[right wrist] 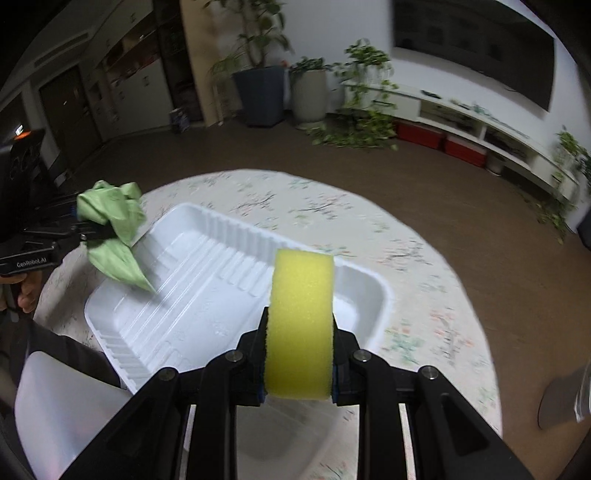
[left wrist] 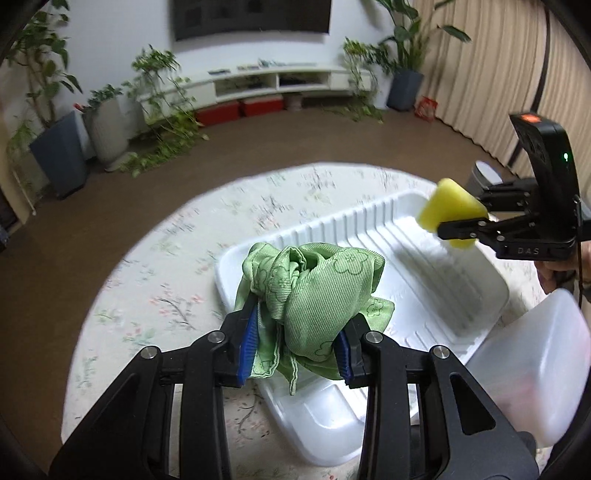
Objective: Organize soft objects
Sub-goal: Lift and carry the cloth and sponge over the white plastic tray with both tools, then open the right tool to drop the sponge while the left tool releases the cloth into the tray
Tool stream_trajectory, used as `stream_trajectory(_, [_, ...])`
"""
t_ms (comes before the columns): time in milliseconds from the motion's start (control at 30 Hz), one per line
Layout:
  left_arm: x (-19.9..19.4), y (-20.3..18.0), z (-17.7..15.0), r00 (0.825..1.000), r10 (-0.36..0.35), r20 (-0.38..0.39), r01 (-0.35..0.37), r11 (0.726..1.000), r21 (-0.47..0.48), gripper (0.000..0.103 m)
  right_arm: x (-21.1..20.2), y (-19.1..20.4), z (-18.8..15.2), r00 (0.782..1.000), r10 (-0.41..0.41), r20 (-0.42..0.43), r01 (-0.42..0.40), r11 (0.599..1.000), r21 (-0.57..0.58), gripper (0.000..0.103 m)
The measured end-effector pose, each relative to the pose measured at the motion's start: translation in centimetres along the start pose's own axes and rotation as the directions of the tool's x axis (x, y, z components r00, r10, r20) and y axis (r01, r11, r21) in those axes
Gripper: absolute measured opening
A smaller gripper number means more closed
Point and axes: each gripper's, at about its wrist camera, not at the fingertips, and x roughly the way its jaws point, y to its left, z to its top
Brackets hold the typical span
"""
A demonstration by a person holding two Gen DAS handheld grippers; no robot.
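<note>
Living-room setting: brown carpet floor (left wrist: 258, 147), white wall with a dark wall-mounted screen (left wrist: 251, 16), a low white media shelf (left wrist: 266, 79) with red boxes (left wrist: 238, 107) beneath it, potted plants (left wrist: 55, 140) along the wall, beige curtains (left wrist: 480, 74) at the right of the left wrist view. Round table (left wrist: 166, 258) covered in a pale floral cloth. On it sits a white ribbed plastic tray (left wrist: 424, 280); a translucent white container (left wrist: 535, 369) lies just beside the tray's near corner.

Left gripper (left wrist: 295, 339): blue-padded jaws pinch a crumpled green cloth (left wrist: 314, 288), held above the near end of the tray; loose ends of the cloth hang down below the pads. Right wrist view shows the cloth (right wrist: 114, 229) over the tray's left edge.

Right gripper (right wrist: 299, 354): jaws clamp a yellow sponge (right wrist: 301, 321) by its sides, sponge upright, above the tray (right wrist: 207, 280). Left wrist view shows the sponge (left wrist: 450, 210) over the tray's far right end, well apart from the cloth.
</note>
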Motion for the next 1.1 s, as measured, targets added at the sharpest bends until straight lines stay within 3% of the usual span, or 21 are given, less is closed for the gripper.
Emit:
stream_trajectory(300, [3.0,-0.5,-0.9,0.995,0.042,-0.09,-0.04,0.999,0.029,0.035,4.3,0.9,0.8,0.996,-0.004,-0.087,0.0,0.999,-0.041,0.026])
stream_trajectory(633, [2.6,-0.4,-2.1,0.996,0.033,-0.083,-0.034,0.999,-0.012,0.036,7.0,-0.2,1.1,0.994,-0.024,-0.103,0.019,0.999,-0.048,0.026])
stream_trajectory(733, [2.4,-0.4,-2.2,0.996,0.044,-0.071,-0.046,0.999,-0.021,0.041,7.2,-0.2,1.4,0.994,-0.002,-0.107,-0.002,0.999,-0.038,0.04])
stream_trajectory(767, [2.4,-0.3,-2.2,0.996,0.054,-0.068,-0.055,0.998,-0.024,0.042,7.2,-0.1,1.5,0.994,0.0,-0.108,-0.004,0.999,-0.036,0.054])
stream_trajectory(800, [2.4,-0.3,-2.1,0.996,0.061,-0.062,-0.063,0.997,-0.031,0.045,7.1,0.0,1.4,0.994,0.006,-0.106,-0.009,0.999,-0.032,0.06])
stream_trajectory(1000, [1.6,-0.6,-1.7,0.997,0.072,-0.025,-0.073,0.995,-0.064,0.066,5.8,0.1,1.1,0.998,0.008,-0.069,-0.011,0.999,-0.038,0.061])
stream_trajectory(1100, [1.0,-0.4,-1.5,0.997,0.081,-0.01,-0.082,0.994,-0.075,0.066,4.7,0.0,1.1,0.999,0.017,-0.042,-0.018,0.999,-0.033,0.062])
